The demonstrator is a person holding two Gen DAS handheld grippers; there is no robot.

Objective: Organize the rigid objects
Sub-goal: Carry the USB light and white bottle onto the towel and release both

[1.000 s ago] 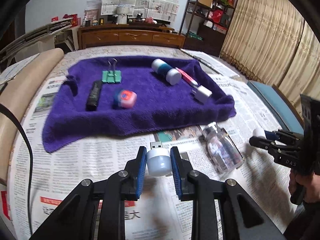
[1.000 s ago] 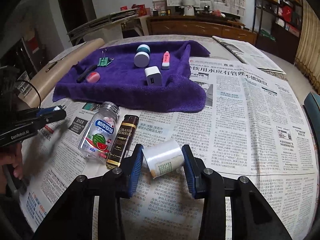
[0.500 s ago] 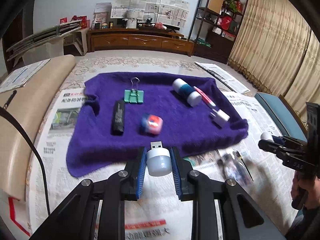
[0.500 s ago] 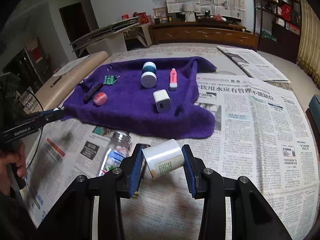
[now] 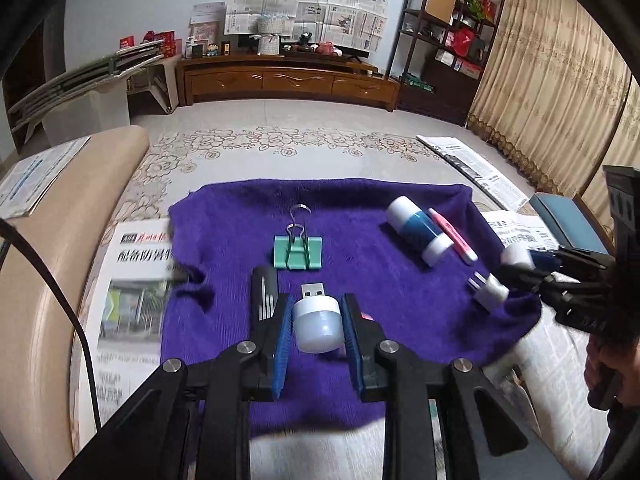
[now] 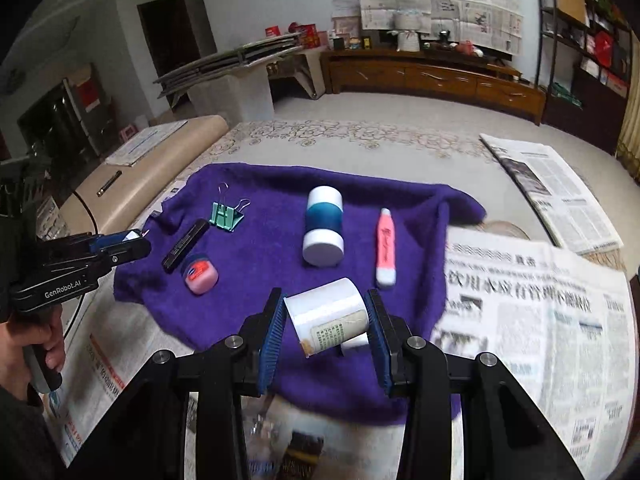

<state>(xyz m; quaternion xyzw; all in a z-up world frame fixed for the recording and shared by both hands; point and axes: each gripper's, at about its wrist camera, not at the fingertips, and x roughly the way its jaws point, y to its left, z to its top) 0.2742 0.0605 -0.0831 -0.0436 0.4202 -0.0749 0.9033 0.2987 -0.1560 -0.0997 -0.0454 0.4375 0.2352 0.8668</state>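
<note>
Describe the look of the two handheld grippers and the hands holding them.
Both are black, angular frames with silver bolts and blue ribbed pads. The left gripper reads "GenRobot.AI" in white and trails a black cable. Bare hand, dark sleeve.

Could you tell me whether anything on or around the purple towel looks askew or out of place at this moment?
Mostly tidy. The purple towel is rumpled: its far right corner is folded up into a ridge rather than lying flat. The white labelled bottle sits tilted in the right gripper. Nothing looks spilled or damaged.
</note>
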